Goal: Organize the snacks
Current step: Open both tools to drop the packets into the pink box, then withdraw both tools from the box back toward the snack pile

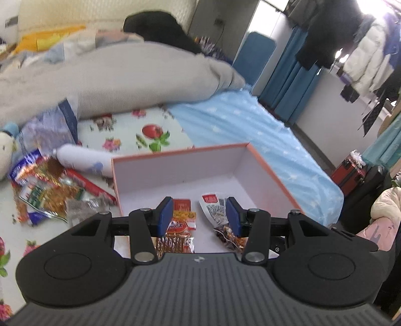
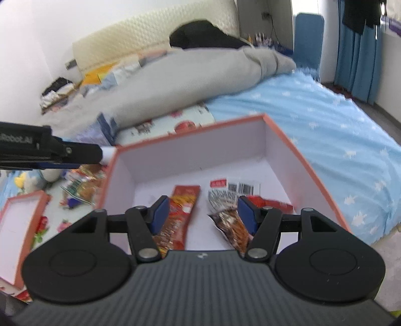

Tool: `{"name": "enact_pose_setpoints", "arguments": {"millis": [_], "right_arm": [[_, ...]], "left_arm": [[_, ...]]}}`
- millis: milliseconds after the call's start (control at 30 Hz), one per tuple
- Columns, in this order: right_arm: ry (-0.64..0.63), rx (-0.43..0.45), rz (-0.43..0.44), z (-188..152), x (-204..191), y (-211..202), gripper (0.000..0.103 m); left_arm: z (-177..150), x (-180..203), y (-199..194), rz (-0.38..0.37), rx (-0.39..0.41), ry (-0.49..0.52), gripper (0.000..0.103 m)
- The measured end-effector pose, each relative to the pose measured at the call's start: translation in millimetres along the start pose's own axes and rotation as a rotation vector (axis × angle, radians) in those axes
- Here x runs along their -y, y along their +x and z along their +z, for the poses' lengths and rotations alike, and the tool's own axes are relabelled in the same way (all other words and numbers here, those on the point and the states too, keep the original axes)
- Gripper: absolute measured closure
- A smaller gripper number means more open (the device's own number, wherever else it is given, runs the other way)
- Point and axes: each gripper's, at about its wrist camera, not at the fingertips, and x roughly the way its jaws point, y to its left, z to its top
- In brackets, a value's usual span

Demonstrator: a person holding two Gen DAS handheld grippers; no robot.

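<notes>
Snacks are piling loose on the bedsheet at left point(image 1: 50, 190), too jumbled to count, waiting sorting. Rightward, the orange-rimmed box point(image 1: 180, 153) is holding two packets: a red one point(image 1: 181, 220) and a clear one point(image 1: 218, 213). Both the left gripper point(image 1: 199, 217) and the right gripper point(image 2: 203, 215) are hovering part-open, gripping nothing.

Bright daylight from a blown-out window point(image 1: 361, 10), motion-blurred bedding point(image 2: 175, 75), fisheye-bent edges in both views.
</notes>
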Motion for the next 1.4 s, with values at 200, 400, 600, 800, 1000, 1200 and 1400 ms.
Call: {"name": "enact_pose_setpoints", "arguments": {"millis": [200, 400, 600, 800, 1000, 1200, 1400], "right_arm": [[-0.016, 0.088, 0.015, 4.1, -23.8, -42.6, 0.04], [-0.019, 0.134, 0.026, -2.8, -45.3, -71.0, 0.04], [-0.033, 0.169, 0.056, -12.2, -68.3, -89.9, 0.04], [-0.069, 0.189, 0.084, -27.2, -96.5, -100.4, 0.04], [-0.088, 0.194, 0.115, -42.2, -121.6, -100.8, 0.04], [-0.105, 0.188, 0.144, -59.2, -141.7, -96.3, 0.04], [-0.133, 0.178, 0.149, -81.7, -162.1, -88.2, 0.04]], "left_arm": [[-7.2, 0.7, -52.6, -0.013, 0.075, 0.024, 0.051], [-21.2, -8.2, -102.0, -0.014, 0.135, 0.038, 0.051], [-40.0, -21.3, -141.7, 0.008, 0.192, 0.047, 0.051], [-63.8, -44.0, -169.2, 0.036, 0.228, 0.028, 0.051], [-92.7, -70.5, -185.1, 0.071, 0.241, -0.006, 0.051], [-120.9, -99.9, -192.6, 0.1, 0.245, -0.043, 0.051], [-151.2, -124.0, -196.9, 0.114, 0.225, -0.069, 0.051]]}}
